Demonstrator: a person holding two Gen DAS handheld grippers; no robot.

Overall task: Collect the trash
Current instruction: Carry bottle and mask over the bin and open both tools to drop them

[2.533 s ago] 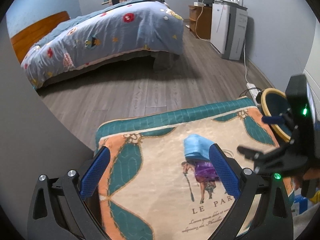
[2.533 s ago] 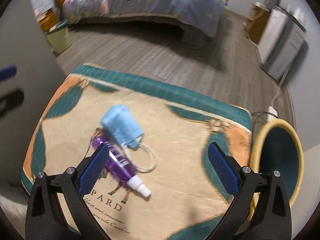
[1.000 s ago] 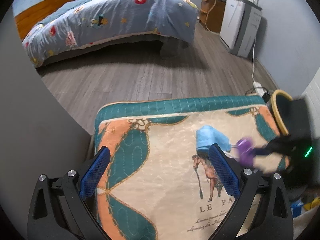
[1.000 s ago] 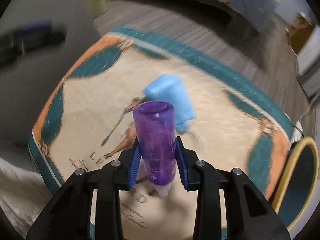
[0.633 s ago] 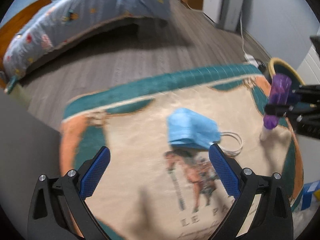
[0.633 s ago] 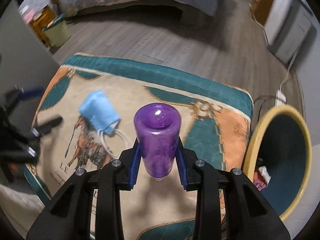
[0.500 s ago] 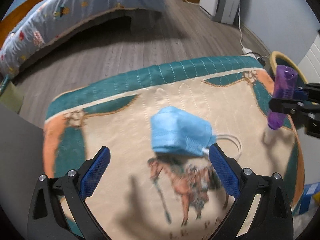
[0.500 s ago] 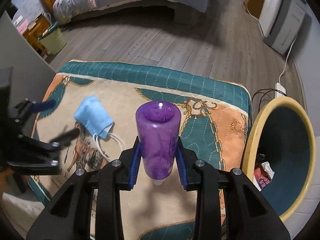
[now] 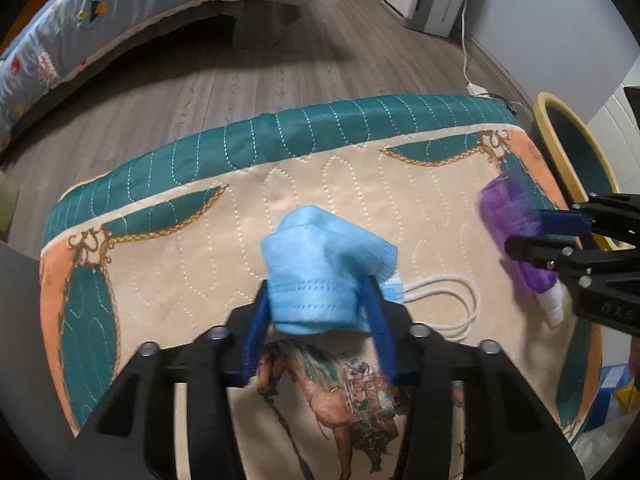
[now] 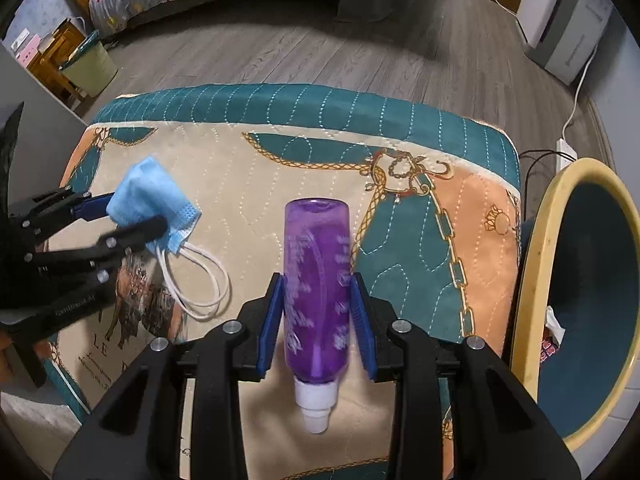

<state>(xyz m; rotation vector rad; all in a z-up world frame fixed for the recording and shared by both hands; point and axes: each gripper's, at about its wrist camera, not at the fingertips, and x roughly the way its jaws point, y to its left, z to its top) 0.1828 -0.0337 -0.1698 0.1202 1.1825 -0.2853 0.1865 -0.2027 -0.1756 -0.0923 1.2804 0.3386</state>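
Observation:
A folded blue face mask (image 9: 324, 264) lies on the quilted cloth (image 9: 200, 264) of a table, its white ear loops trailing to the right. My left gripper (image 9: 316, 296) is shut on the blue face mask; it also shows in the right wrist view (image 10: 148, 204). My right gripper (image 10: 316, 308) is shut on a purple bottle (image 10: 316, 288) with a white cap, held above the cloth at the right side, cap toward me. The bottle shows blurred in the left wrist view (image 9: 516, 236). A yellow-rimmed bin (image 10: 536, 280) with a dark blue inside stands just right of the table.
The bin holds some scraps (image 10: 554, 328). A bed with a blue cover (image 9: 120, 12) stands across the grey wood floor. A white appliance (image 10: 560, 20) and a power strip (image 10: 566, 152) are at the right wall. A green bin (image 10: 90, 64) is far left.
My left gripper came down over the mask and shut on it. My right gripper carried the purple bottle up off the cloth and toward the bin side.

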